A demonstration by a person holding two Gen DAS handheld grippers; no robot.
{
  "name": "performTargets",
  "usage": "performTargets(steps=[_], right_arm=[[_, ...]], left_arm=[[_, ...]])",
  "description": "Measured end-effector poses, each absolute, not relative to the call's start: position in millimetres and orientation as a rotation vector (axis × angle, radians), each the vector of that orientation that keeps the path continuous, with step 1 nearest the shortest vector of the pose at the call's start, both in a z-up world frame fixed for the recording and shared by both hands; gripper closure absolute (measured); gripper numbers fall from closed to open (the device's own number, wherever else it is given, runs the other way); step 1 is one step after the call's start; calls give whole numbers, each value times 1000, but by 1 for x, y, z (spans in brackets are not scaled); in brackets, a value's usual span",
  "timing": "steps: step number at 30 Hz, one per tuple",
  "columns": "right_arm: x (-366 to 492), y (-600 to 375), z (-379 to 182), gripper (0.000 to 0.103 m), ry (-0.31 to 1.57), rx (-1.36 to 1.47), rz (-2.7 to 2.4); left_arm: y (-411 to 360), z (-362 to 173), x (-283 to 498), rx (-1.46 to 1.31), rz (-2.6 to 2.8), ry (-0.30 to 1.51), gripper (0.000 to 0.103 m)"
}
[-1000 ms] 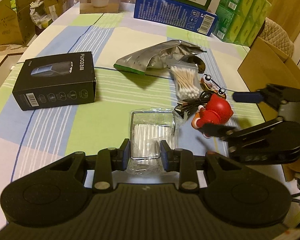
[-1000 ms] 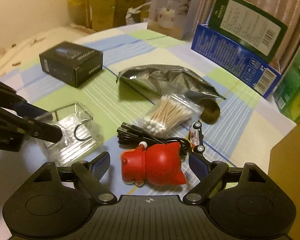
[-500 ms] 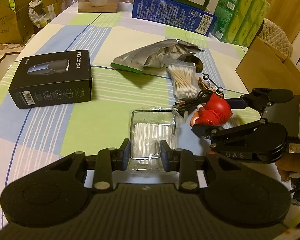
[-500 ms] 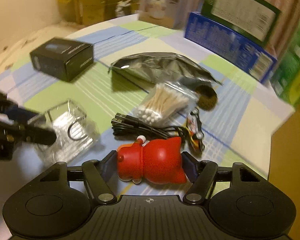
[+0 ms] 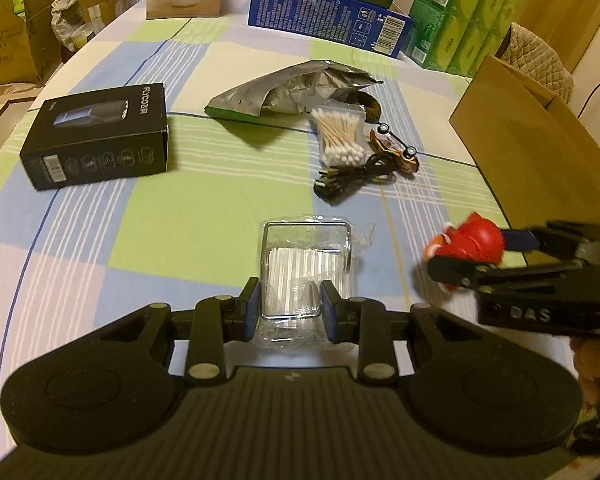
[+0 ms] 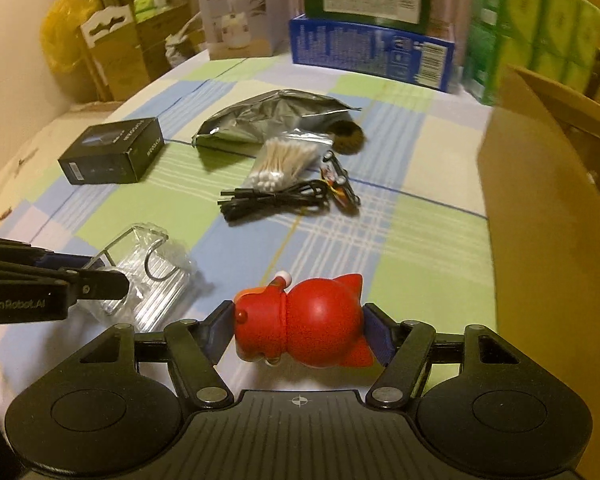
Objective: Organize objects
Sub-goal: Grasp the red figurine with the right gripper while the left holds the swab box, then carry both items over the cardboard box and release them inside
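**Red toy lifted clear; clear packet held in left gripper**

Item 1. Red figurine (image 6: 304, 322): now clamped sideways between the blue pads of the right gripper (image 6: 300, 330), jaws about halfway closed and pressed on both flanks. A second ago the toy lay on the checked tablecloth (image 5: 204, 216) beside the cable, with the jaws standing wide around it; since then they have closed on it and carried it up and off to the right, away from the cluster. In the left wrist view it shows off the cloth at the right edge, near the cardboard box (image 5: 532, 152).

Item 2. Clear plastic packet with wire frame (image 5: 306, 276): gripped at its near end by the left gripper (image 5: 290, 312), jaws narrow. Position little changed over the last second; whether it rests on the cloth or is just raised cannot be told.

Item 3. Left on the cloth: black cable (image 5: 352, 178), bag of cotton swabs (image 5: 338, 136), small toy car (image 5: 396, 148), silver foil pouch (image 5: 292, 90), black product box (image 5: 100, 136).

Assessment: both hands are loaded, so the pick stage for two items looks complete. The open cardboard box at the right is the probable destination for the toy; five items appear unsorted.
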State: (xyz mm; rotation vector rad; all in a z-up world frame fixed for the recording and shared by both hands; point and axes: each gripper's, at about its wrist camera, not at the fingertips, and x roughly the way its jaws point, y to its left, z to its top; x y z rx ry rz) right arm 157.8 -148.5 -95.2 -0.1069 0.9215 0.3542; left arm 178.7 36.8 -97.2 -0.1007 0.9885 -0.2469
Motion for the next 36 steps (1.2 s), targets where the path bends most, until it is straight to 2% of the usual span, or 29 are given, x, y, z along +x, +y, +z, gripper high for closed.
performTargets(steps=[22,36], right_arm=[[58,-216,8,38,760,8,232],[29,-260,35,38,716,45,155]], left_arm=[[-11,3,92,-122,-287,880,77],[-55,37,67,-98,-378,824,77]])
